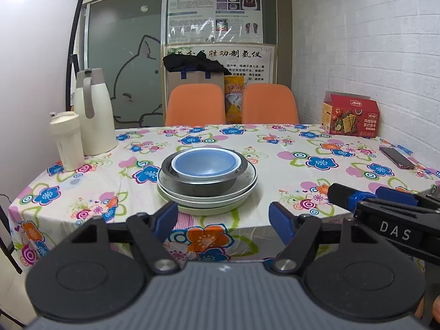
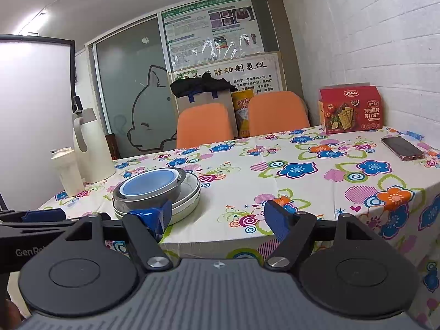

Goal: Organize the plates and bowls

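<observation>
Your left gripper (image 1: 223, 217) wide, empty, off table's near edge; right gripper (image 2: 218, 217) likewise, beside it. Stack sits mid-table on floral tablecloth (image 1: 275, 148): blue bowl (image 1: 203, 163) nested in one dark metal bowl (image 1: 198, 185), on two pale plates (image 1: 209, 202). Nothing between you and stack. Far left: one jug (image 1: 92, 112), one bottle (image 1: 67, 140). Right: one red box (image 1: 350, 115), one phone (image 1: 397, 158). Two orange chairs (image 1: 195, 104) behind.

Dishes nested in one stack ahead of both claws

Seen from the left gripper (image 1: 222, 220), the small bowl (image 1: 203, 163) sits in the larger bowl (image 1: 202, 183), which rests on stacked plates (image 1: 209, 202) straight ahead on the table (image 1: 275, 165). The bottle (image 1: 67, 140) and jug (image 1: 92, 115) stand ahead-left, the box (image 1: 350, 115) and phone (image 1: 397, 158) ahead-right, two chairs (image 1: 195, 104) behind the table. From the right gripper (image 2: 220, 220), the stack lies ahead-left.
</observation>
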`<state>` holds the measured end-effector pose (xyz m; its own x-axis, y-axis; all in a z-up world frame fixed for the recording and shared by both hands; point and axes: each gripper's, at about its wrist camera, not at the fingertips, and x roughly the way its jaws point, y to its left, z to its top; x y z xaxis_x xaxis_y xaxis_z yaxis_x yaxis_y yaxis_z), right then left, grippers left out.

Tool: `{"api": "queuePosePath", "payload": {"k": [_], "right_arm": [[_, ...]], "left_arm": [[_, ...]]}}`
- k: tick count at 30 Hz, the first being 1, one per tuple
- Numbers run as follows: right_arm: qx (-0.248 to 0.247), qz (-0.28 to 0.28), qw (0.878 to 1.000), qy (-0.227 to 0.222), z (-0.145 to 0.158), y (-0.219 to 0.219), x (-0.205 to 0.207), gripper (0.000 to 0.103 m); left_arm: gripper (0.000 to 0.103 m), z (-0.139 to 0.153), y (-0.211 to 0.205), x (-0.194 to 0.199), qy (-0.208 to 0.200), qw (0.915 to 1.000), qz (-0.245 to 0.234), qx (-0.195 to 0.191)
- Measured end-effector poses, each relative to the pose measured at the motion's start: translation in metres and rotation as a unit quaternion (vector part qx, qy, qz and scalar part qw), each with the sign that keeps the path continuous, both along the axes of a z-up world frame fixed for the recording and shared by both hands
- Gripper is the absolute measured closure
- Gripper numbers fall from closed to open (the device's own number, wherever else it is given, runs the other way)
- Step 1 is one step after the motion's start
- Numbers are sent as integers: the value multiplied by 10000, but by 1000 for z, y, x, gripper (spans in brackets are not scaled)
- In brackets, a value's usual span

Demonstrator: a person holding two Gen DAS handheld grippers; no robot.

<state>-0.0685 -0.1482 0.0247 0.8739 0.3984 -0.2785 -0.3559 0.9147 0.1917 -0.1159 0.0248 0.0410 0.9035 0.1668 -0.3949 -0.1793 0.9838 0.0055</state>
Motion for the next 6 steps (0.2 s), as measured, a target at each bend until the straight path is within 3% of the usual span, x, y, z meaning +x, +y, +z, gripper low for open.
{"api": "queuePosePath", "payload": {"k": [6], "right_arm": [[10,-34,10000,45,-2,1,0,42]], "left_arm": [[29,0,-2,-4,-140,9997,-182,-7]]}}
